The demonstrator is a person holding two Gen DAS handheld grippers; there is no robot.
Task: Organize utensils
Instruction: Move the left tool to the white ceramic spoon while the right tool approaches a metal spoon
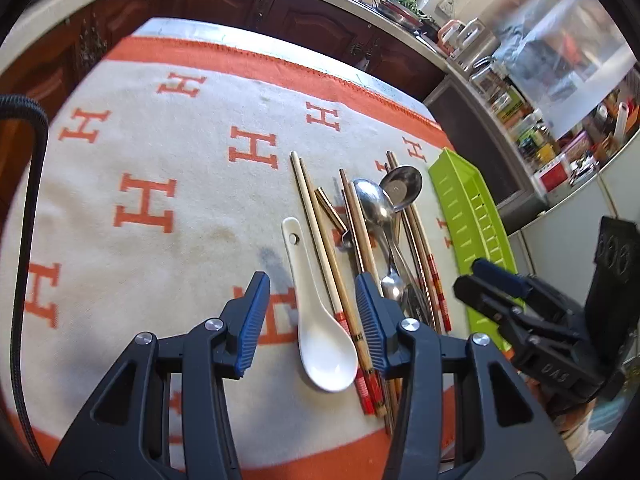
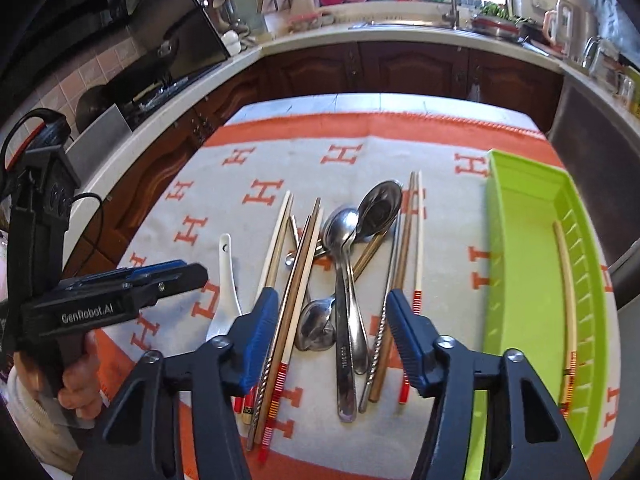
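A pile of utensils lies on the orange-and-white cloth [image 1: 160, 160]: a white ceramic spoon [image 1: 320, 320] [image 2: 226, 292], several chopsticks [image 1: 324, 240] [image 2: 298, 280] and steel spoons [image 1: 376, 208] [image 2: 344, 280]. A green tray [image 2: 524, 272] [image 1: 468, 220] at the right holds one chopstick [image 2: 566, 300]. My left gripper [image 1: 312, 300] is open above the white spoon. My right gripper [image 2: 332, 316] is open above the steel spoons and chopsticks. Each gripper shows in the other's view, the right one [image 1: 496, 280] and the left one [image 2: 160, 276].
Dark wooden cabinets and a pale counter [image 2: 400, 36] with a sink and tap run behind the table. A stove [image 2: 160, 80] stands at the left. Shelves with jars [image 1: 540, 128] are at the right. A black cable [image 1: 28, 200] hangs at the left.
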